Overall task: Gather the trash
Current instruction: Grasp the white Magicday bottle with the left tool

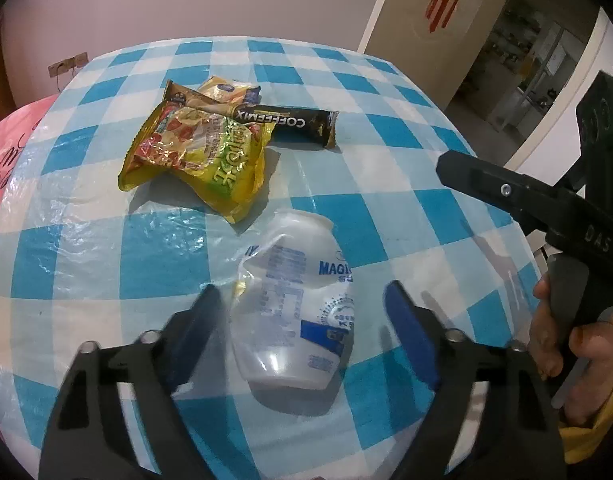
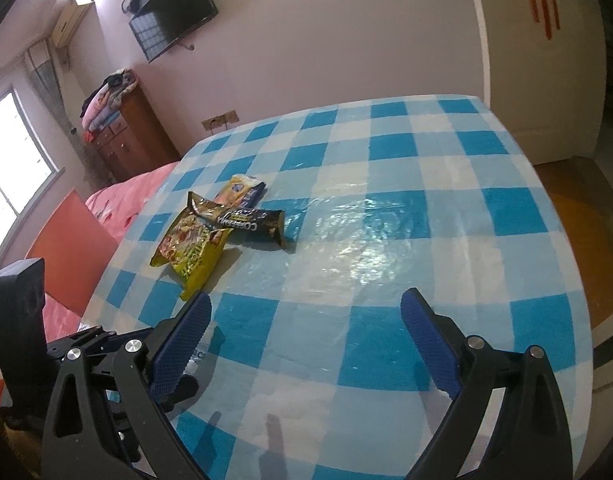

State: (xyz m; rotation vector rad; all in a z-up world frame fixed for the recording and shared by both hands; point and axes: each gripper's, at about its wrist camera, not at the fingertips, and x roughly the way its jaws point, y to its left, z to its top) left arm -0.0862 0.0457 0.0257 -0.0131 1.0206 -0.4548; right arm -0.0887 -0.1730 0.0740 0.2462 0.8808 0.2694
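**Trash on the checked table, both grippers hanging over it**

Trash was spread over the near-left part of the blue and white checked table (image 1: 386, 128). Going left to right in the left wrist view: a yellow snack bag (image 1: 198, 156) lay crumpled and open, with a smaller gold packet (image 1: 230, 90) tucked behind it and a dark coffee stick (image 1: 290, 124) running out to the right, its left end lying over the bag's top edge. Closer in sat a squashed white plastic bottle (image 1: 298, 304) on its side, neck pointing away from the camera.

The left gripper (image 1: 302, 300) was straddling that bottle, jaws apart, one blue pad on each side. Couldn't really see either pad pressing on the plastic, looked like a gap on both sides. Off to the right, a hand (image 1: 562, 344) was wrapped around the handle of the other tool.

From the right wrist camera, the right gripper (image 2: 306, 312) had its jaws spread wide over bare tablecloth with nothing between them. The snack bag (image 2: 190, 244) pile sat up and to its left, well apart from the pads. Just a sliver of the bottle (image 2: 204, 344) peeked out beside the left pad.
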